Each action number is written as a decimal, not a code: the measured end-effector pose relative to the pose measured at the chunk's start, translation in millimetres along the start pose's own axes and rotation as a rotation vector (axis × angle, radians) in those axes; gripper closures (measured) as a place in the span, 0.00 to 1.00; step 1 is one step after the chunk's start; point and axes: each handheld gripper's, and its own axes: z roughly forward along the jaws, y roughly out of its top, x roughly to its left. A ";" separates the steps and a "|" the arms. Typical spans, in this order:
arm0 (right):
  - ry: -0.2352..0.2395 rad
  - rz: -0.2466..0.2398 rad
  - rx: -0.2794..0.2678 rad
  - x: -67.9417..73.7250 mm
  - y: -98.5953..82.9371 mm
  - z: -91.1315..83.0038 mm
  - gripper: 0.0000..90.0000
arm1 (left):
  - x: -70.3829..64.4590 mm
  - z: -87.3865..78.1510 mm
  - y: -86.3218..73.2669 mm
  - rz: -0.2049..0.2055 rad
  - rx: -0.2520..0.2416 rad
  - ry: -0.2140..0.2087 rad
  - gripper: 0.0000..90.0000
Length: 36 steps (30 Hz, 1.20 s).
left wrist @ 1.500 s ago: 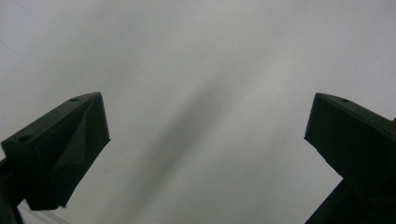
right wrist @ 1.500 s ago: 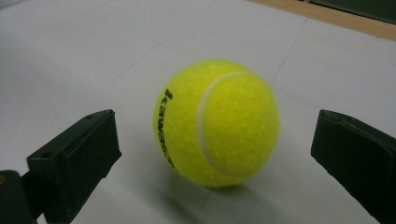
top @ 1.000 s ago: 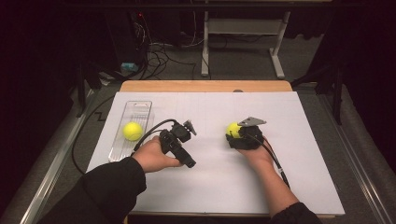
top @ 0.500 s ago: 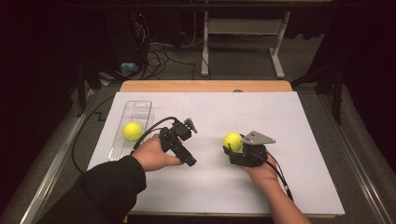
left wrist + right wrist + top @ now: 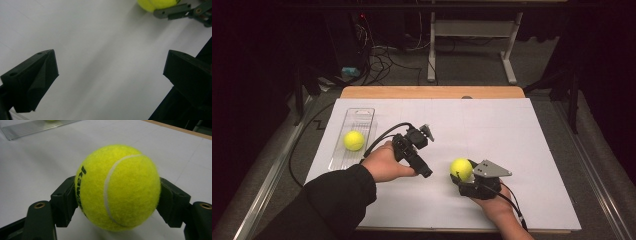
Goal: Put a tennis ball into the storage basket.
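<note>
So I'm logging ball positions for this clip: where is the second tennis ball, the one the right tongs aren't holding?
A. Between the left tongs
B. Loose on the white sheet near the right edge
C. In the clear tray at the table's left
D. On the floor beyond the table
C: the second tennis ball lies inside the clear tray, while the left tongs are open with nothing between them.

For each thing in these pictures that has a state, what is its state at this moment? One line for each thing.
Right gripper: shut on the held tennis ball, one jaw on each side.
Held tennis ball: gripped between the jaws, near the white table cover.
Left gripper: open, jaws wide apart, nothing between them.
Second tennis ball: lying in the tray, untouched.
Clear plastic tray: flat on the table's left side, holding one ball.
</note>
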 end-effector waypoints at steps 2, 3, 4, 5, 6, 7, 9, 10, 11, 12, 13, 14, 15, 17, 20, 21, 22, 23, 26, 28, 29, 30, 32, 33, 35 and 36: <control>0.013 -0.010 -0.007 4.6 0.6 2.0 0.30 | -3.7 -0.6 4.5 0.002 0.008 0.002 0.01; 0.019 -0.011 -0.010 7.3 1.1 2.7 0.30 | -4.7 -0.9 6.1 0.006 0.013 0.004 0.01; 0.025 -0.018 -0.011 8.8 1.7 3.1 0.30 | -6.1 -0.9 7.8 0.009 0.012 0.006 0.01; 0.032 -0.011 -0.014 11.7 2.5 3.7 0.30 | -7.5 -1.2 9.6 0.010 0.013 0.006 0.01; 0.040 -0.015 -0.022 14.0 3.6 4.5 0.30 | -8.6 -1.6 11.2 0.011 0.014 0.001 0.01; 0.044 -0.023 -0.027 16.1 4.4 5.0 0.30 | -10.1 -1.7 13.0 0.011 0.012 -0.002 0.01; 0.059 -0.025 -0.035 21.1 6.2 5.3 0.30 | -12.8 -1.2 15.3 0.016 0.011 -0.010 0.01; 0.065 -0.026 -0.041 23.9 7.0 5.6 0.30 | -13.7 -0.8 16.2 0.018 0.013 -0.014 0.01; 0.069 -0.030 -0.044 25.2 7.8 5.5 0.30 | -15.5 0.1 17.6 0.022 0.018 -0.016 0.01; 0.076 -0.038 -0.052 27.4 8.7 5.6 0.30 | -16.6 1.1 18.5 0.024 0.016 -0.022 0.01; 0.082 -0.035 -0.054 29.0 9.0 5.3 0.30 | -18.4 2.6 20.0 0.024 0.016 -0.032 0.01; 0.088 -0.042 -0.061 31.1 9.9 5.3 0.30 | -19.8 3.8 21.1 0.028 0.017 -0.032 0.01; 0.092 -0.045 -0.064 32.3 10.5 5.1 0.30 | -22.3 5.8 23.1 0.035 0.020 -0.040 0.01; 0.102 -0.053 -0.075 35.3 11.9 4.6 0.30 | -25.5 8.9 25.8 0.045 0.026 -0.050 0.01; 0.105 -0.054 -0.087 40.0 14.2 2.6 0.30 | -29.1 14.1 29.6 0.050 0.040 -0.058 0.01; 0.112 -0.055 -0.093 40.6 14.7 2.4 0.30 | -29.7 15.8 30.4 0.050 0.042 -0.060 0.01; 0.119 -0.052 -0.101 41.8 15.2 2.0 0.30 | -30.1 17.9 30.8 0.050 0.040 -0.062 0.01; 0.125 -0.050 -0.103 43.0 16.0 1.3 0.30 | -30.4 19.1 31.7 0.053 0.049 -0.066 0.01; 0.132 -0.060 -0.116 46.0 17.8 -0.1 0.30 | -31.5 23.4 33.0 0.055 0.059 -0.083 0.01; 0.127 -0.061 -0.123 47.6 18.6 -0.7 0.30 | -32.5 26.5 33.2 0.055 0.063 -0.095 0.02; 0.129 -0.063 -0.125 47.5 18.7 -0.7 0.30 | -32.6 27.2 33.4 0.056 0.067 -0.101 0.03; 0.127 -0.067 -0.125 47.1 18.8 -0.9 0.30 | -33.0 28.0 33.5 0.057 0.070 -0.105 0.05; 0.122 -0.068 -0.123 46.2 19.0 -1.3 0.30 | -33.1 28.2 33.4 0.062 0.067 -0.124 0.11; 0.122 -0.060 -0.127 46.3 19.0 -1.1 0.30 | -33.2 28.1 33.2 0.064 0.059 -0.141 0.15; 0.114 -0.061 -0.129 45.3 18.7 -0.6 0.30 | -33.1 27.8 33.3 0.068 0.056 -0.159 0.23; 0.117 -0.063 -0.123 44.9 18.7 -0.8 0.30 | -32.6 27.2 33.2 0.065 0.052 -0.173 0.26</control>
